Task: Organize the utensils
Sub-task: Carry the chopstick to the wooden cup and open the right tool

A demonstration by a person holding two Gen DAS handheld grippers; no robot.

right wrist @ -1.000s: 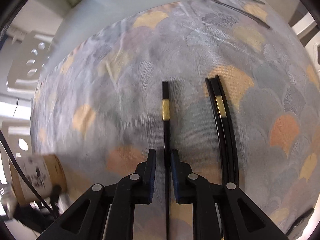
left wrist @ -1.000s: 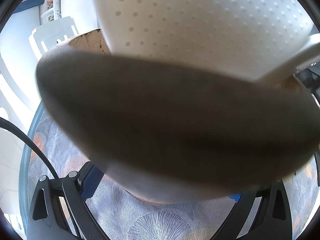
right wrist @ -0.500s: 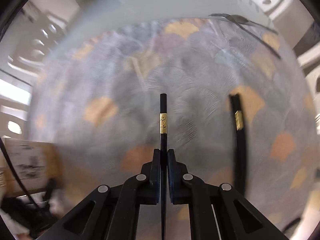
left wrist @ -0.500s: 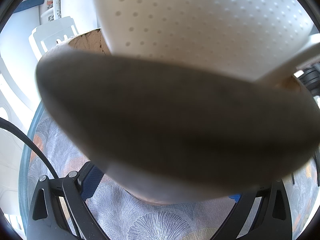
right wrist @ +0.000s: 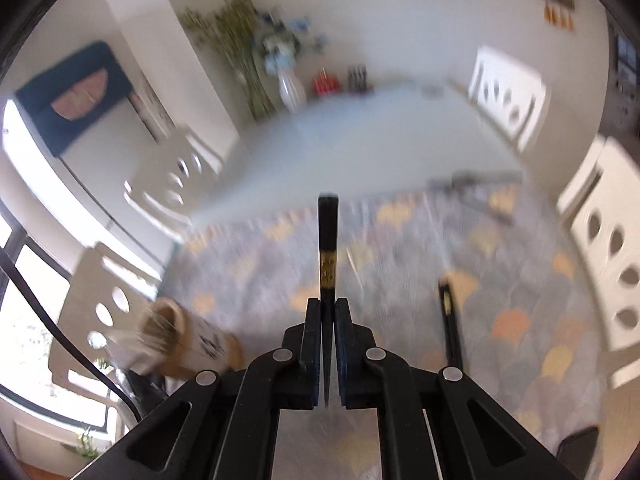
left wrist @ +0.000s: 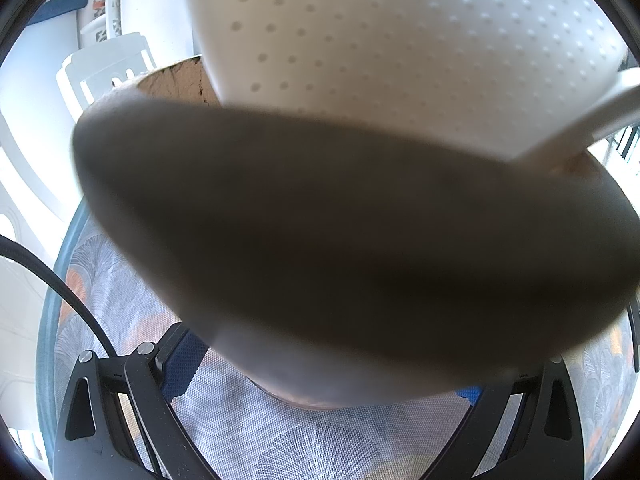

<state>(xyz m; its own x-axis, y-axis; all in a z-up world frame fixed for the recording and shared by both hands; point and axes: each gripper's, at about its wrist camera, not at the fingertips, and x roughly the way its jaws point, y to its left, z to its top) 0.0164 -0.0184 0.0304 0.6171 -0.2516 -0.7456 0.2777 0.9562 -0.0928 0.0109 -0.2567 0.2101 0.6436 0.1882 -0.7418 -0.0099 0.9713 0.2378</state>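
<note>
Well, the black markings on the holder point(right wrist: 188, 340) at the lower left of the right wrist view are too blurred to read, and the gold band on the chopstick point(right wrist: 328, 256) bears marks just as illegible. The right gripper point(right wrist: 328, 312) is clenched on that chopstick, which sticks up the middle of the frame, lifted above the patterned cloth point(right wrist: 520, 280). Another chopstick point(right wrist: 450, 320) lies on the cloth at centre right. In the left wrist view the left gripper point(left wrist: 320, 380) has its fingers point(left wrist: 176, 360) spread wide around the holder's round body (a dark blur filling the frame), with a white dotted chair point(left wrist: 400, 40) above.
</note>
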